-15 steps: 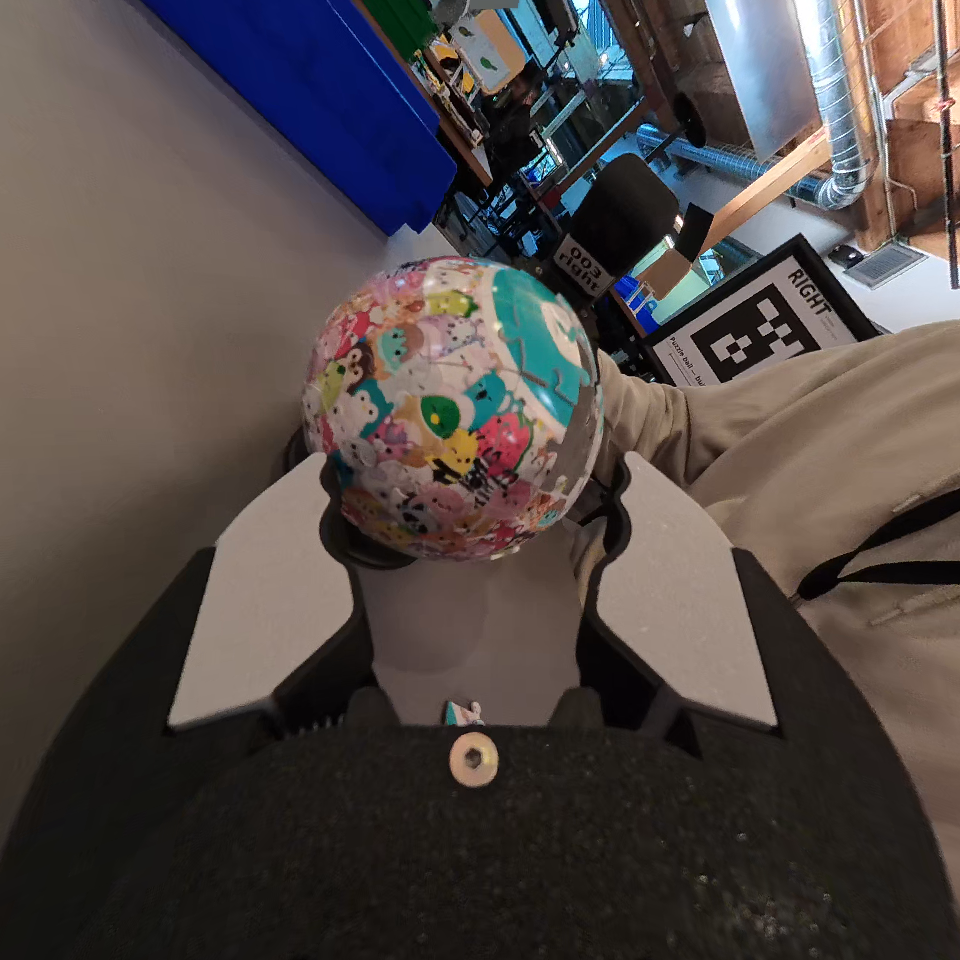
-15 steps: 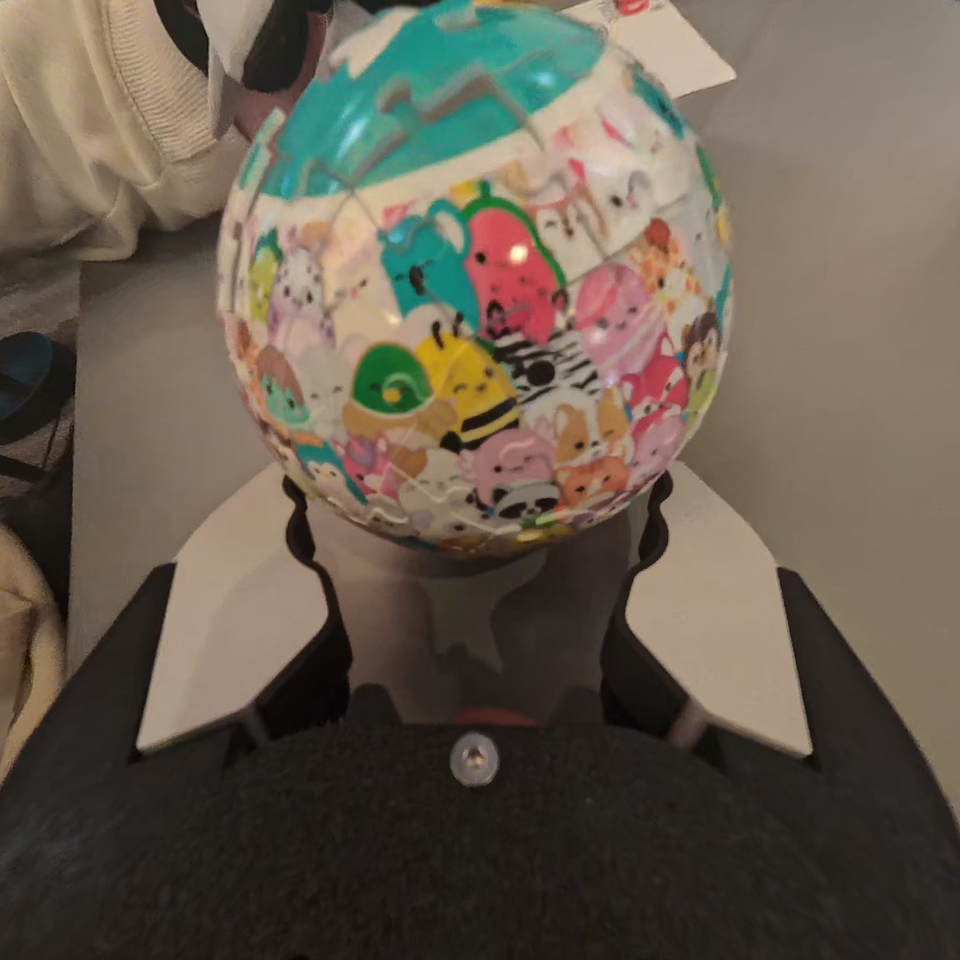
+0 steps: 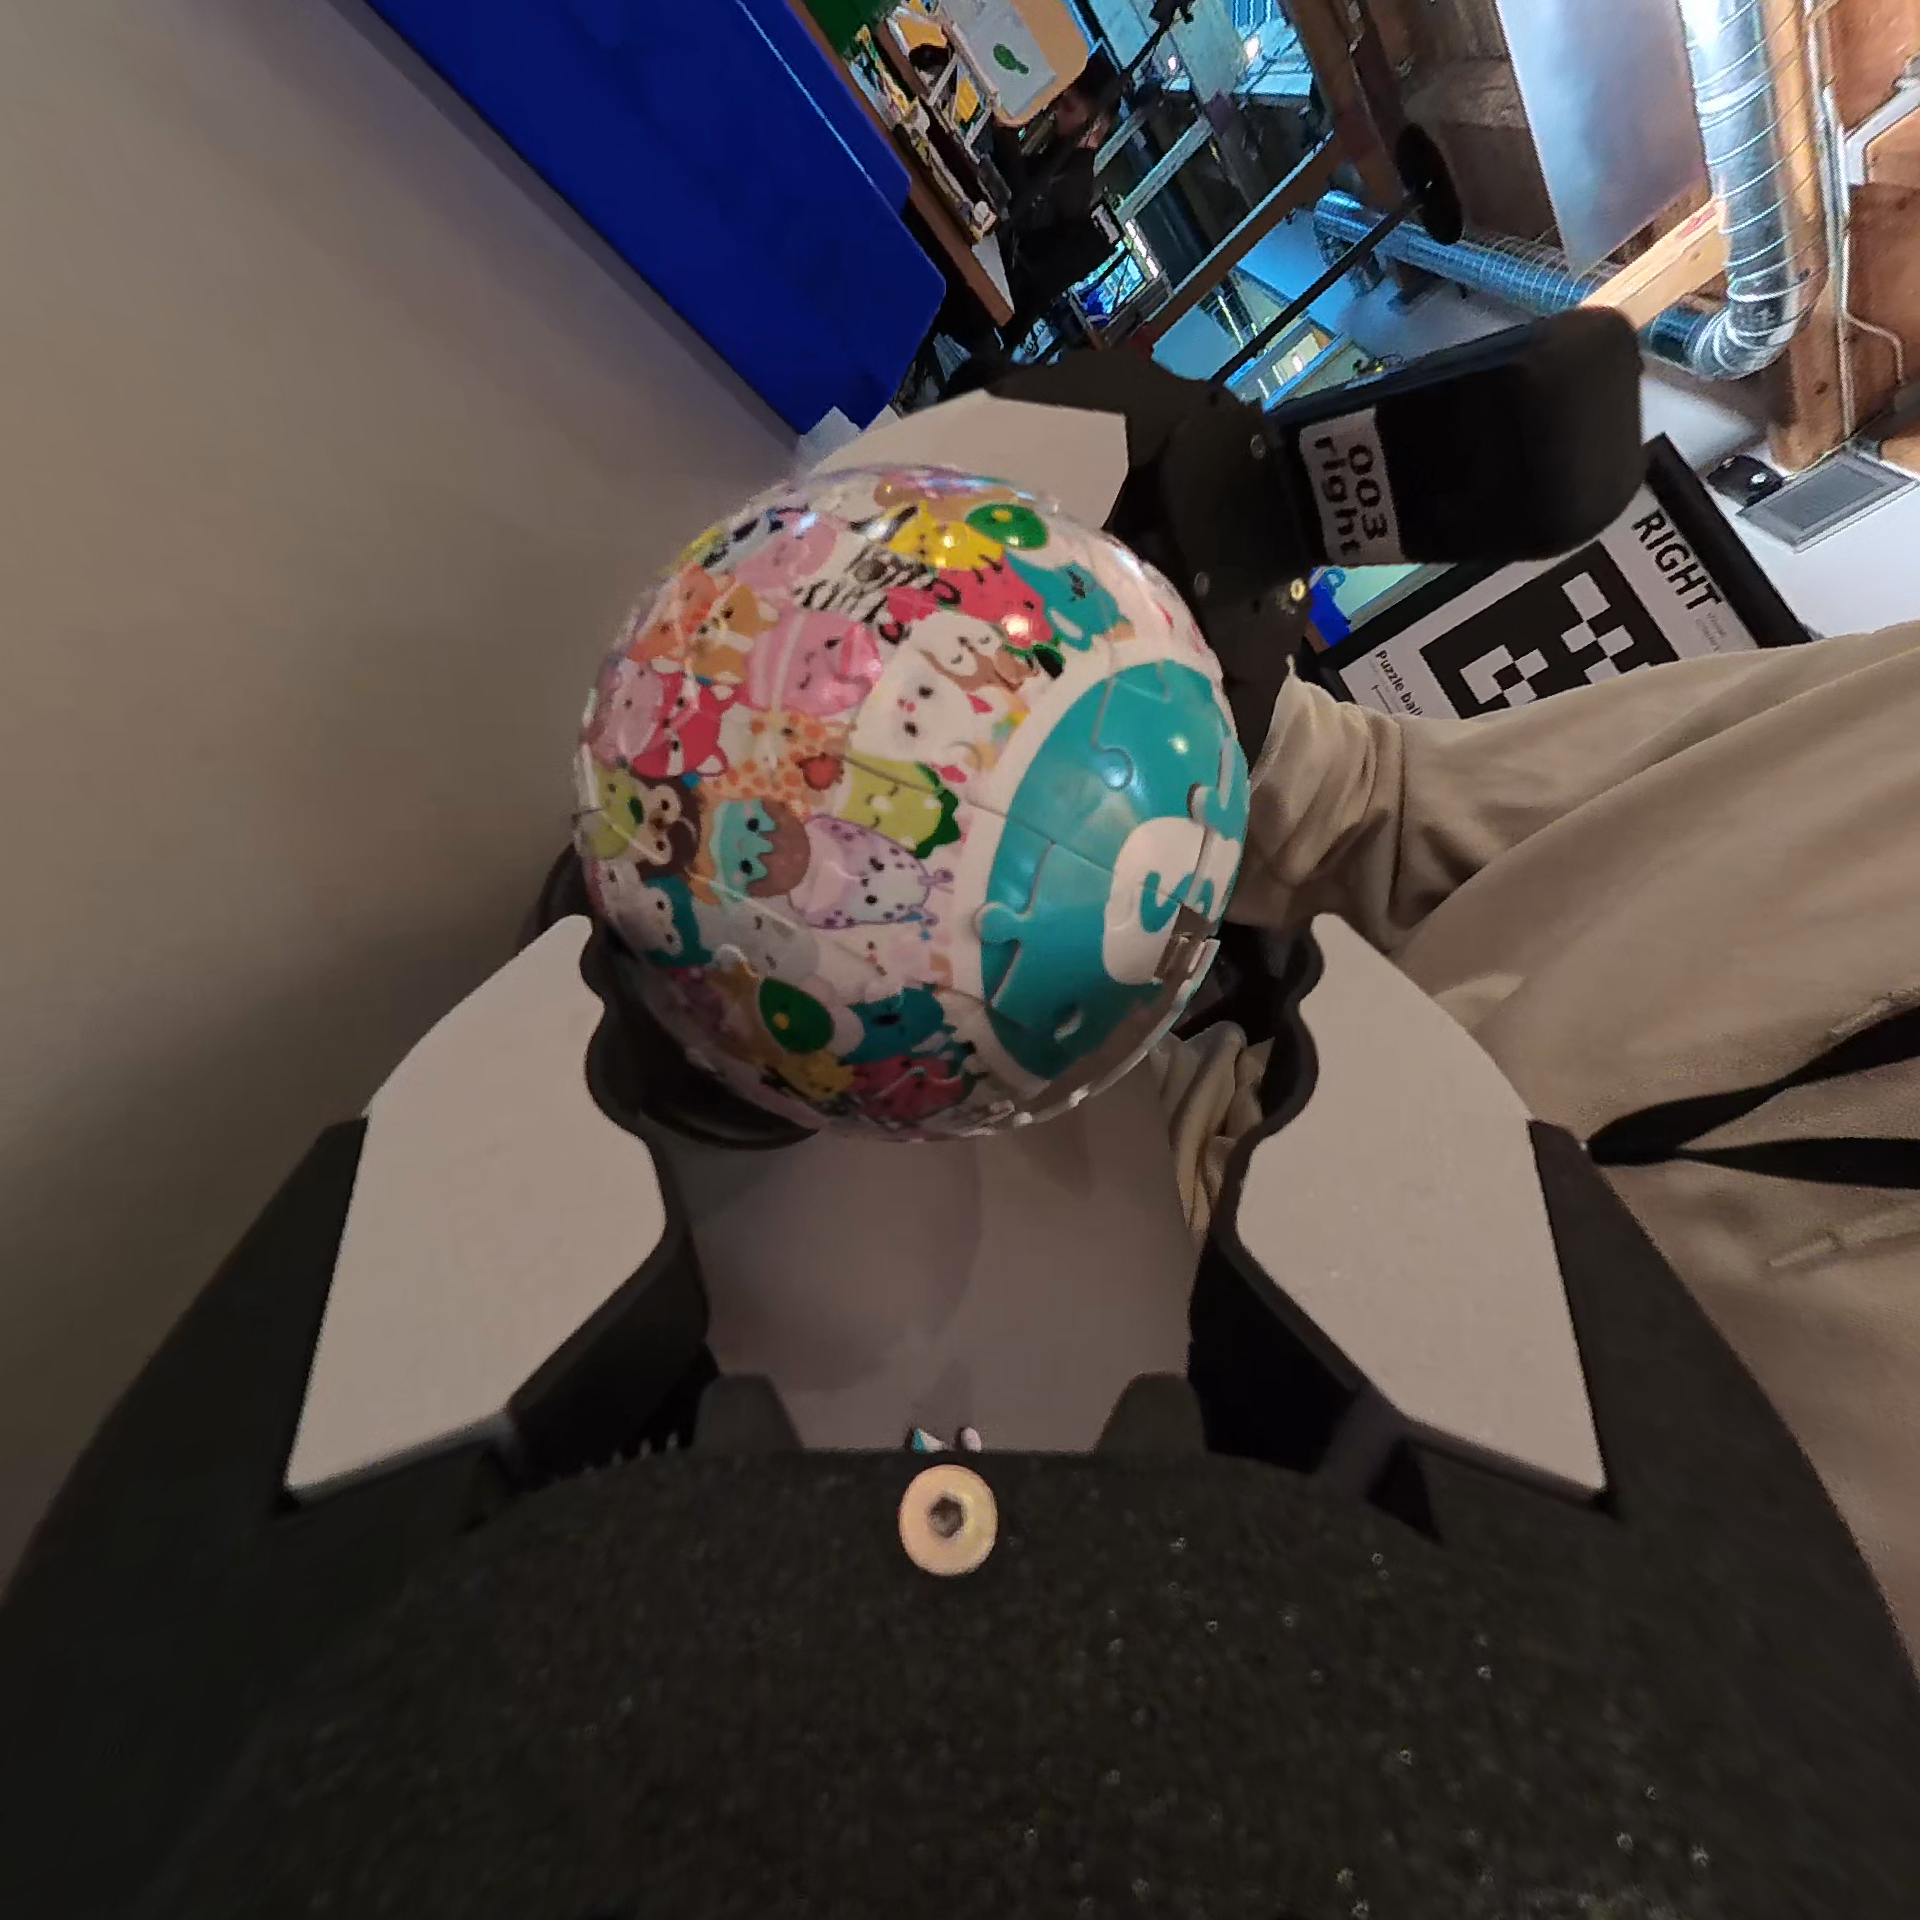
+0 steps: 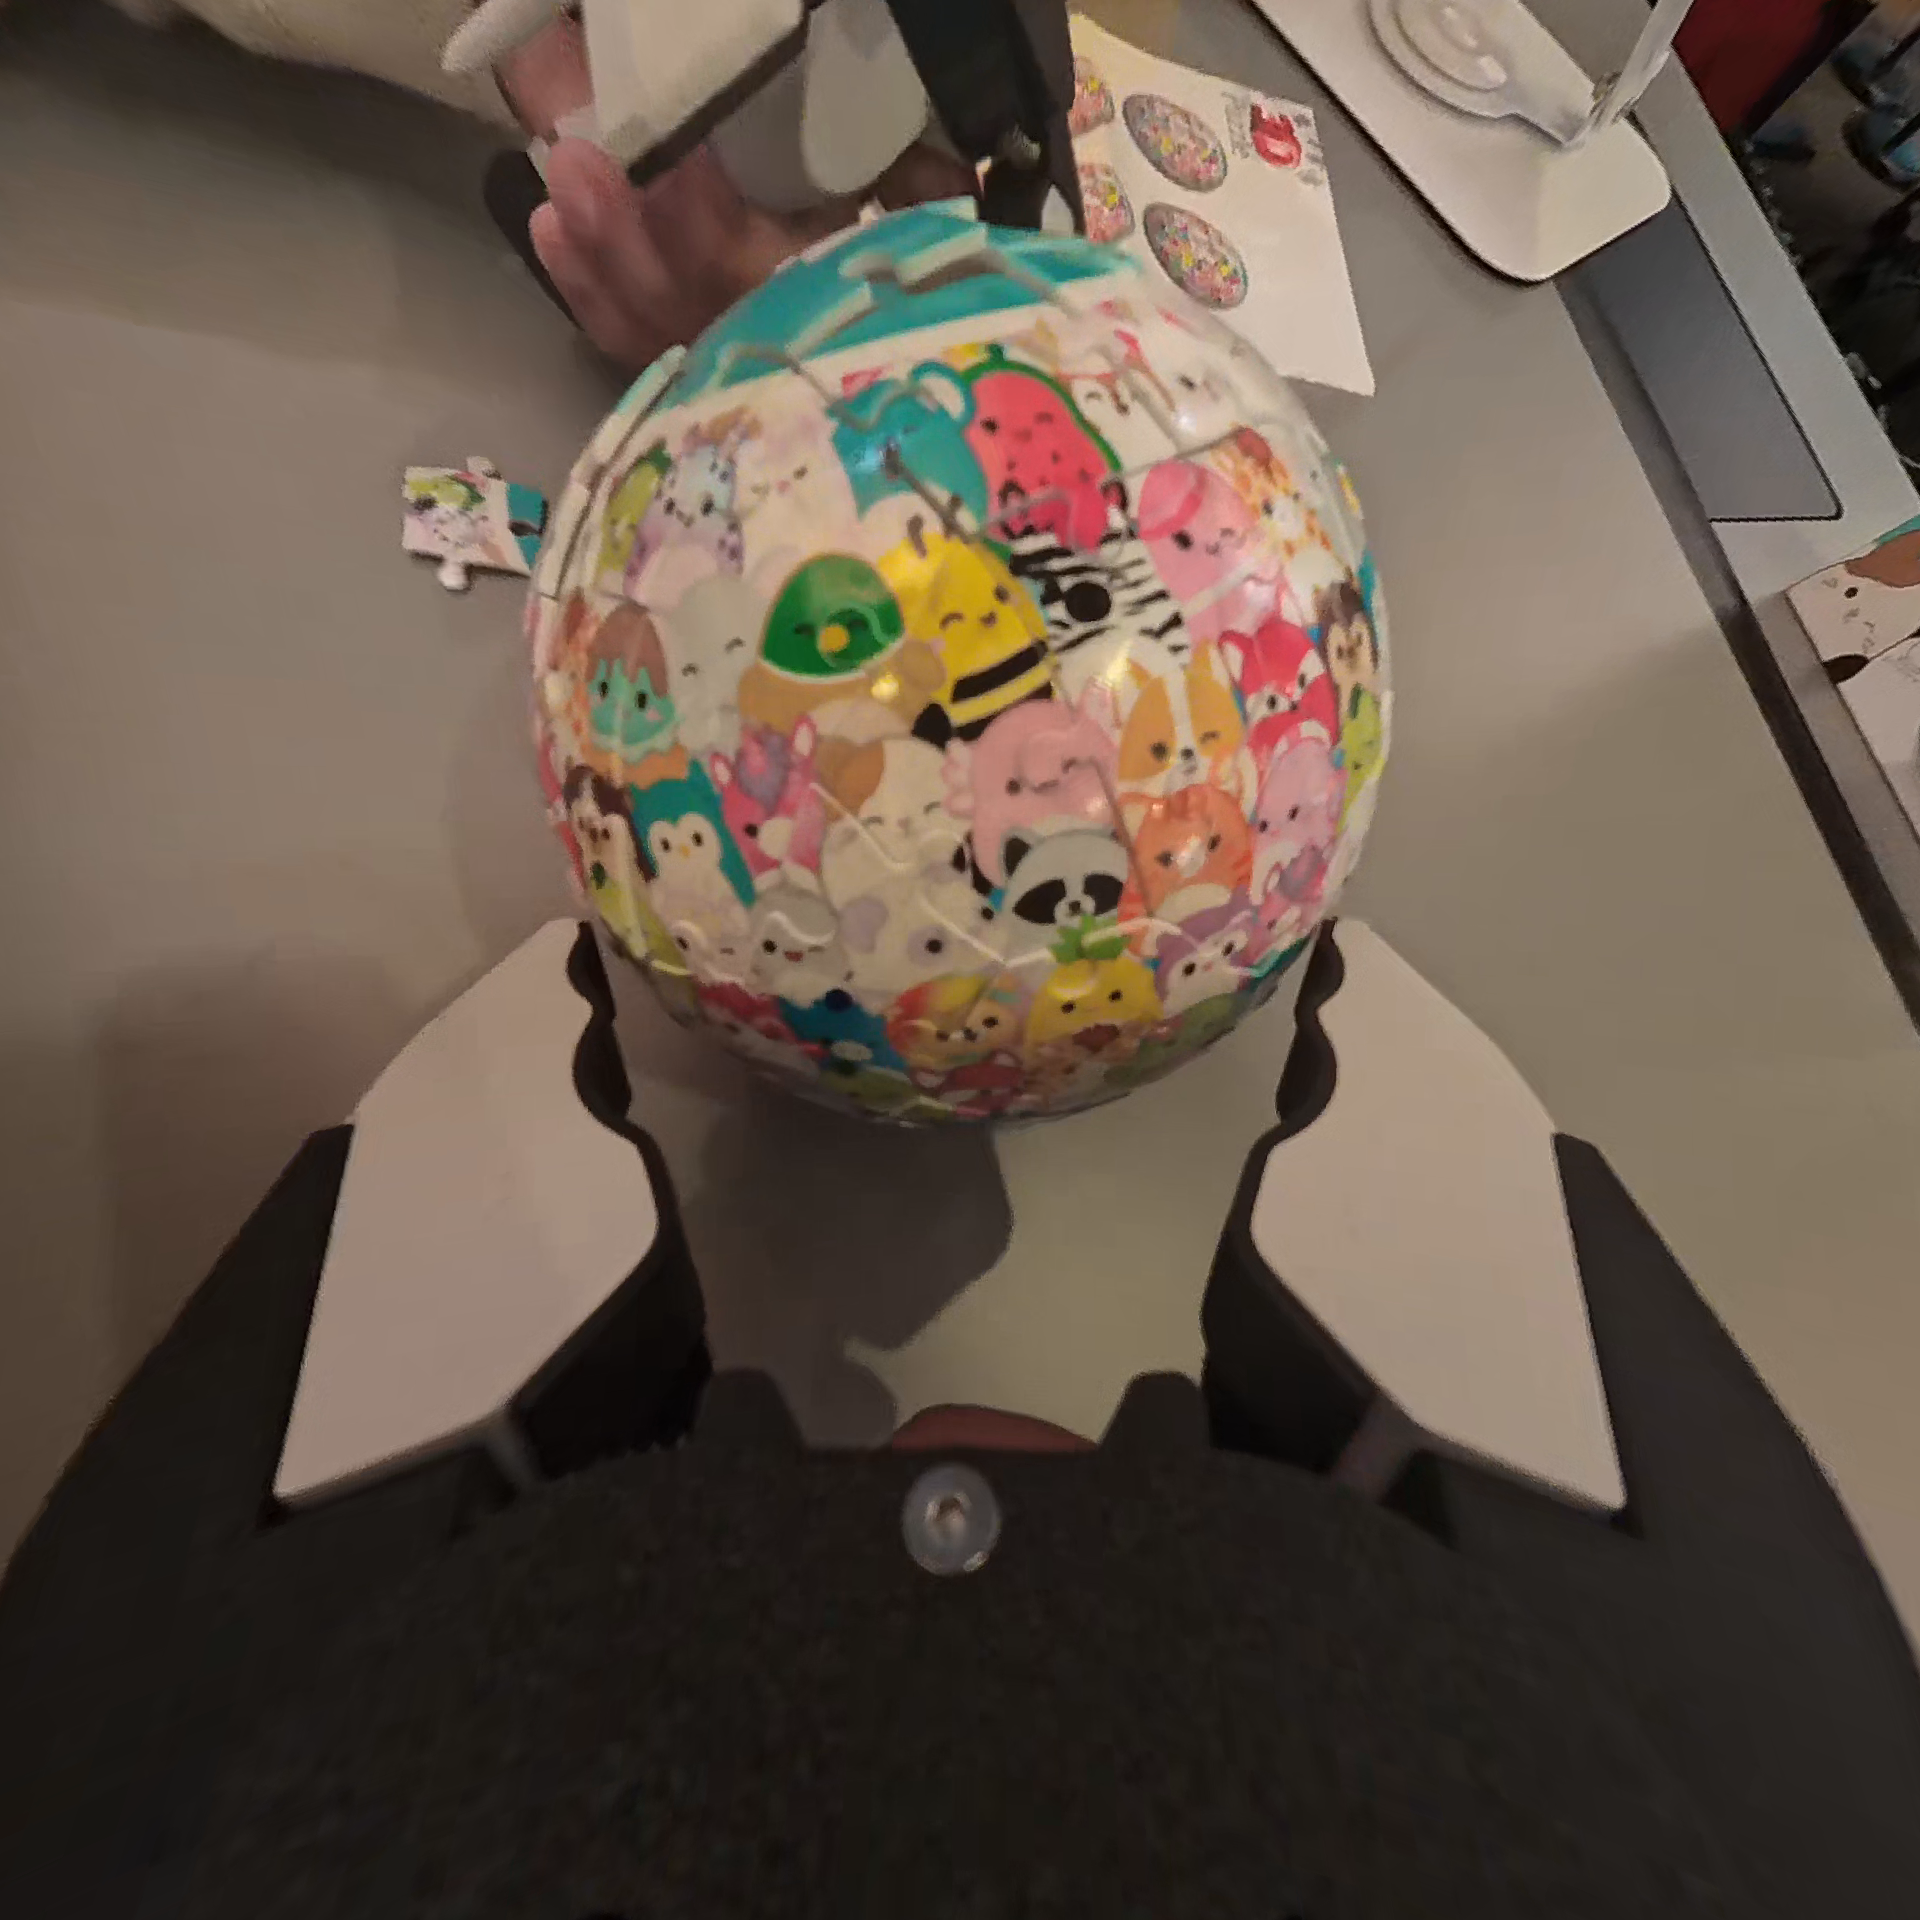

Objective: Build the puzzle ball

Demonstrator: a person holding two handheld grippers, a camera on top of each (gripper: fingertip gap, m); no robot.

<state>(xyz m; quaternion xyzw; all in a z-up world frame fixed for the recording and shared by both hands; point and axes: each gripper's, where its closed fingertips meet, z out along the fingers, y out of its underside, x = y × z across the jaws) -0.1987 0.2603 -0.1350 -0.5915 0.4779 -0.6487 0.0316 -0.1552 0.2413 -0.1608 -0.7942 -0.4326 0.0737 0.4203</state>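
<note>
Nearly built: the puzzle ball (image 3: 904, 800) is held up off the grey table (image 4: 208, 727) between both tools.

The left gripper (image 3: 951, 997) and the right gripper (image 4: 951, 997) each cradle it between wide-spread jaws; whether either truly clamps it I cannot tell. A loose piece (image 4: 468, 520) lies on the table at the left, beside the ball. I'd say keep one side steady, press lightly, since seams near the teal cap (image 3: 1122, 862) look slightly proud and could pop.

Colourful puzzle ball (image 4: 956, 665), teal cap, nearly complete
</note>
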